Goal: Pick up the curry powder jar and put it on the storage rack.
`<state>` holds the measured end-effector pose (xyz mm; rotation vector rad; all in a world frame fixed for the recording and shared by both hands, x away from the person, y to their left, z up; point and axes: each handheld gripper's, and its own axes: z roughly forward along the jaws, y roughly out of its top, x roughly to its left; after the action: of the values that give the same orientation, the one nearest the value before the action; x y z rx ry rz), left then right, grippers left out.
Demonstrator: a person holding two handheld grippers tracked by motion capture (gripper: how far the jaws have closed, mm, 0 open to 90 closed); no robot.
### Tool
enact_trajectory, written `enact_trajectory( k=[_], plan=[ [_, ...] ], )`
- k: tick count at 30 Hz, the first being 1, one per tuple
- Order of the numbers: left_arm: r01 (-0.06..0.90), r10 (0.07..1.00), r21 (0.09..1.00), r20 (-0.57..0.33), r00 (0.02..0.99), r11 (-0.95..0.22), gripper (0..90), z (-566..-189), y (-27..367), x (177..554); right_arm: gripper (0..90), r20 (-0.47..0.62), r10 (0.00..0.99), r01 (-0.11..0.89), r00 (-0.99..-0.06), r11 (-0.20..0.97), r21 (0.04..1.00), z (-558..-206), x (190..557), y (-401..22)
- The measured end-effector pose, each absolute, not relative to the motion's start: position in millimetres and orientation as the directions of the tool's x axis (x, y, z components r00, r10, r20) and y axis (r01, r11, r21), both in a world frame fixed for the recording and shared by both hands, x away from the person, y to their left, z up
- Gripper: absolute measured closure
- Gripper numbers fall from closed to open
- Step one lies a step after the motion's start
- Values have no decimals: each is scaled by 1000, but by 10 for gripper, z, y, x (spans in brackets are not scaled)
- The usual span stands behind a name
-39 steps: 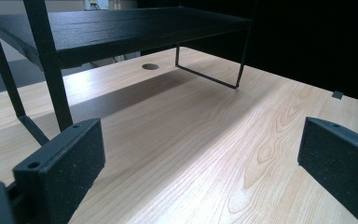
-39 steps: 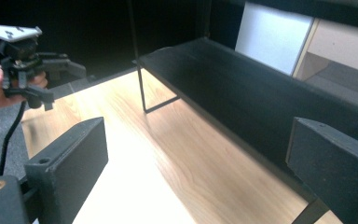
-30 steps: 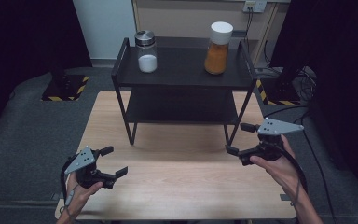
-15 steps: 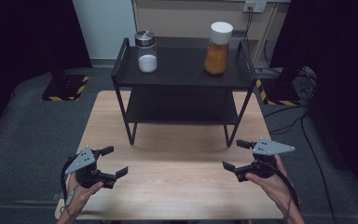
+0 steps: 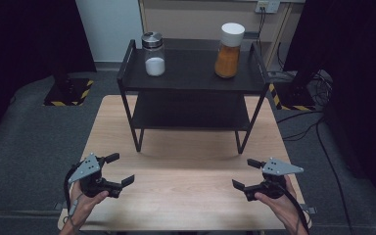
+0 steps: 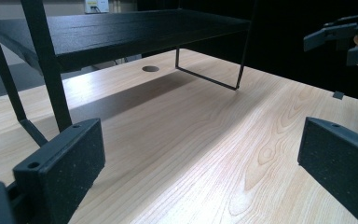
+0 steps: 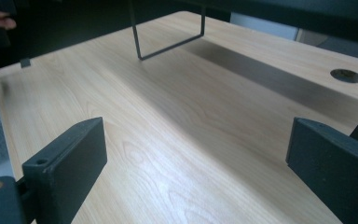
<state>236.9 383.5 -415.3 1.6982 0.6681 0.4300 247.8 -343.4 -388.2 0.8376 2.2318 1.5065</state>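
The black rack (image 5: 191, 77) stood on the far half of the desk (image 5: 191, 200), its back legs near the far edge and its front legs about at the middle. It was a thin metal frame with two dark shelves, the upper one with a low raised rim and a bar at each end.

To my judgement it was stiff and not very heavy, but a little awkward, because the bars are slim and smooth and could slip between flat pads. I would take it at the end bars of the upper shelf, one on each side, and keep it level.

On the upper shelf stood two jars, well apart: a jar with white powder (image 5: 153, 55) near the left end, under a metal lid, and a taller jar with orange powder (image 5: 228, 51) near the right end, under a white cap. Both looked like glass, so a tilt of the rack could bring them down.

The left gripper (image 5: 121, 168) hovered near the front left corner of the desk, jaws wide and empty. The right gripper (image 5: 243, 173) hovered near the front right corner, also spread wide, with nothing between its jaws.
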Motion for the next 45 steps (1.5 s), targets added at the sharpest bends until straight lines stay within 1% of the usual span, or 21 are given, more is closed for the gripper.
enact_trajectory(
  k=[4, 11, 22, 28, 45],
  plan=[
    [197, 631, 972, -73, 772, -129, 0, -4157, 3837, 2373, 53, 45, 628, 291, -777, 296, 910, -3922, 2451, -3412],
    [192, 632, 974, -71, 771, -125, 0, -4160, 3839, 2367, 40, 55, 634, 302, -771, 288, 909, -3972, 2424, -3414],
    [170, 672, 981, -65, 737, -91, 0, -4174, 3876, 2290, 22, 96, 718, 308, -690, 171, 936, -4031, 2235, -3585],
    [171, 675, 981, -64, 735, -92, 0, -4173, 3876, 2295, 19, 109, 737, 301, -667, 133, 944, -4070, 2178, -3672],
    [172, 655, 979, -60, 753, -108, 0, -4168, 3868, 2338, 20, 101, 719, 294, -687, 148, 944, -4083, 2213, -3649]
  ],
)
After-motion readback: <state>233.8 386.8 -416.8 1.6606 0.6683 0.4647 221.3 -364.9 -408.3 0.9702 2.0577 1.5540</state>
